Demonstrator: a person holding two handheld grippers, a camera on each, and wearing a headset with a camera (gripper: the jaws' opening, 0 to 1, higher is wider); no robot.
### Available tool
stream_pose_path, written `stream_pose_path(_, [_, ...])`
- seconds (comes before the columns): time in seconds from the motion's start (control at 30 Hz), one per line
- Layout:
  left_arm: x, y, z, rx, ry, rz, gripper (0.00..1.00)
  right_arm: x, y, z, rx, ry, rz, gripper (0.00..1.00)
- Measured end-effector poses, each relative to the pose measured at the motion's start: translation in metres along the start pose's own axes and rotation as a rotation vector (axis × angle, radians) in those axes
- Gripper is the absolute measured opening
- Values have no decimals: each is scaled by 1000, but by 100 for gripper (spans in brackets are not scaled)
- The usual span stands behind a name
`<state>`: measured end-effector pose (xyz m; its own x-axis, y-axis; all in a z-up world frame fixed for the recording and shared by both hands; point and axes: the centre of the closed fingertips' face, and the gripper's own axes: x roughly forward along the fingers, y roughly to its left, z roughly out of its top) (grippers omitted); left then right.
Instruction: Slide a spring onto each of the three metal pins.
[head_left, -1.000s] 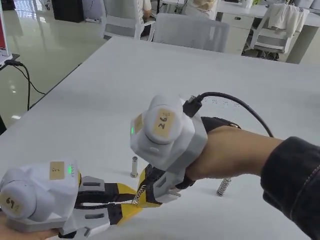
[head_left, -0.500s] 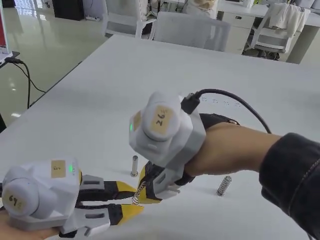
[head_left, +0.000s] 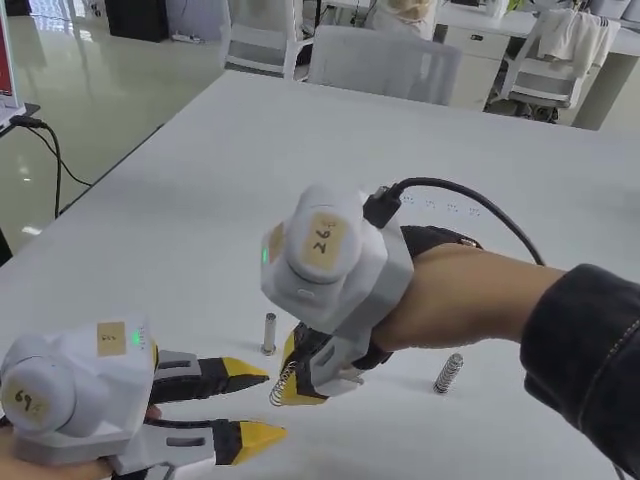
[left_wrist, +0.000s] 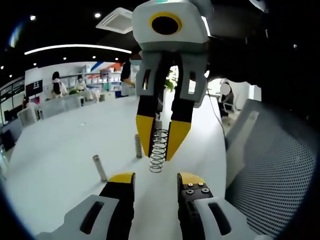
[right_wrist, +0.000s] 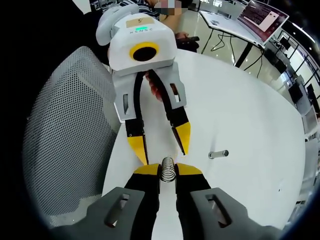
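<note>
Right gripper (head_left: 292, 378): comes in from the right on a bare forearm (head_left: 460, 305) with a dark sleeve, nose tilted down and to the left, yellow-tipped jaws closed on a spring
Gripped spring (head_left: 280, 385): pinched between the right gripper's tips and slanted, with its lower end sticking out past them toward the table; whether that end touches the tabletop cannot be told; in the left gripper view its coils run down below the yellow tips (left_wrist: 158, 155), and in the right gripper view it shows end-on as a ring between the two pads (right_wrist: 168, 169)
Left gripper (head_left: 255, 402): at the near left, pointing right toward the gripped spring, jaws spread wide with nothing between them; its tips are just short of the spring and apart from it
Metal pin (head_left: 269, 333): stands upright on the table just beyond the gripped spring and a little to its left, clear of both grippers
Loose spring (head_left: 448, 372): on the table to the right, below the forearm, standing on end with a slight lean, well apart from the pin
Table (head_left: 200, 180): white, bare around the parts
Cable (head_left: 470, 205): black, plugged into the back of the right gripper, arcing right over the forearm
Chair (head_left: 380, 62): grey, at the table's far edge
</note>
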<state>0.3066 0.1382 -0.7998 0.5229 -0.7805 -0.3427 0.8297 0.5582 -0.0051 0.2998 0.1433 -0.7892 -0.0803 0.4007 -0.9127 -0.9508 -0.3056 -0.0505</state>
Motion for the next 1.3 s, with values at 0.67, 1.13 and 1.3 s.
stream_pose_path(0.67, [-4,10,-8,-56,20,63,63,-5,-5,-3,10,1,-19,8])
stream_pose_path(1.13, [-5,15,-9,-80,15,90,80,-8,-11,-4,16,5,-33,8])
stream_pose_path(1.3, [-5,16,-9,-80,14,89,82,-11,-15,-5,19,7,-41,8])
